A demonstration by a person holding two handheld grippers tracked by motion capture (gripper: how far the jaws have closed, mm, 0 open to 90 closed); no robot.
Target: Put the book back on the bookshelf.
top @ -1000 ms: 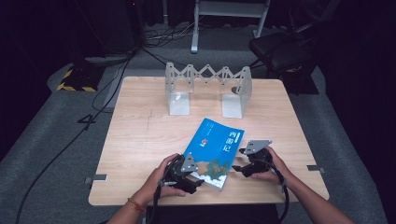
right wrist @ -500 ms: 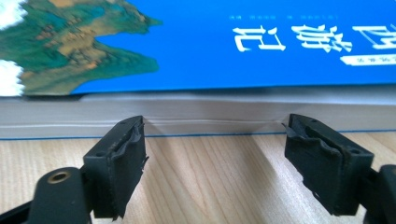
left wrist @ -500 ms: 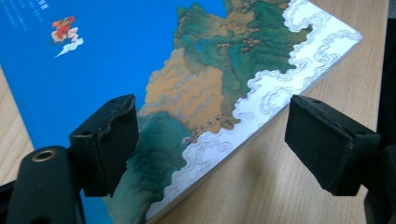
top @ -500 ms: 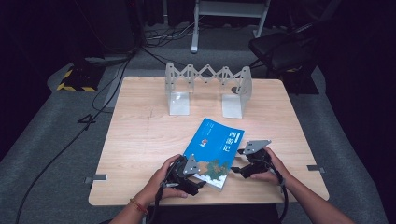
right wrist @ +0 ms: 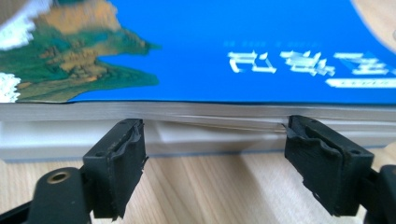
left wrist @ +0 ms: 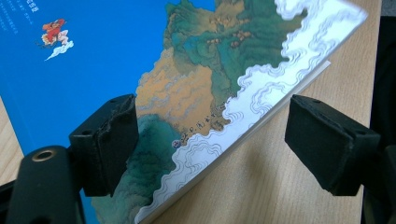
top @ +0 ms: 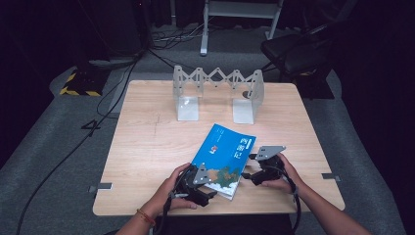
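Note:
A blue book (top: 222, 154) with a landscape picture on its cover lies at an angle on the wooden table (top: 147, 142), near the front edge. My left gripper (top: 208, 188) sits at the book's near left corner. In the left gripper view the gripper (left wrist: 212, 144) is open: one pad is over the cover (left wrist: 187, 70), the other over bare wood. My right gripper (top: 248, 174) faces the book's right side. Its jaws have just been opening and now stand wide (right wrist: 215, 158) before the page edge (right wrist: 210, 112), with nothing pressed between them.
A white folding rack (top: 218, 93) with two upright end plates stands at the back of the table. A dark chair (top: 293, 49) is behind the far right corner. Cables and a yellow-and-black striped box (top: 78, 83) lie on the floor at left.

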